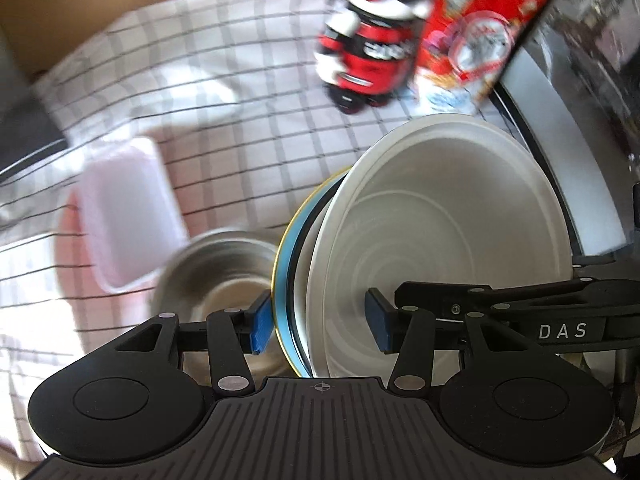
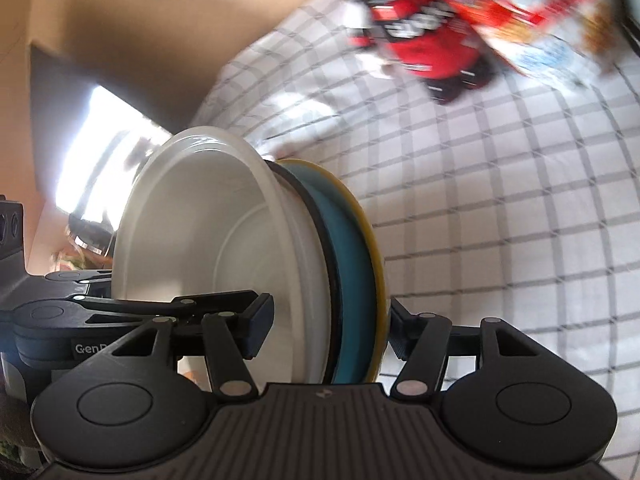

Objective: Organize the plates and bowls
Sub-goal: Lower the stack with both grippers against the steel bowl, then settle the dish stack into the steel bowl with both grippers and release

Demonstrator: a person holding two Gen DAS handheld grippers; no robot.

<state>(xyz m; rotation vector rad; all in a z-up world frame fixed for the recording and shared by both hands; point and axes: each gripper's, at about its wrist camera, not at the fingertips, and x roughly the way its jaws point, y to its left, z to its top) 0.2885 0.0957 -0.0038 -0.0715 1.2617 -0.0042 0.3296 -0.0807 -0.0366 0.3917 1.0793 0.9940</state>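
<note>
Readable text is slim from where I'm sitting: "DAS" in pale letters on the right gripper (image 1: 472,300) arm where it pokes into the left camera, and "Gen" plus a cut-off letter on the left gripper (image 2: 132,312) body in the right camera. The red and black bottle (image 1: 370,36) and the red snack bag (image 1: 476,40) behind it both have printing, but it's too blurred to read. Both grippers are on the same stack of dishes, tipped up on edge: a white bowl (image 1: 440,216) nested against a blue plate (image 1: 286,248) with a yellow rim. My left gripper (image 1: 320,322) has its blue pads (image 1: 262,322) either side of the stack's edge, one on the plate's back, one inside the bowl. The right gripper (image 2: 330,330) is clamped across it the same way from the opposite side. Under the stack sits a metal bowl (image 1: 216,276), beside a pink tub (image 1: 124,216), all over a checked cloth (image 1: 224,88).
</note>
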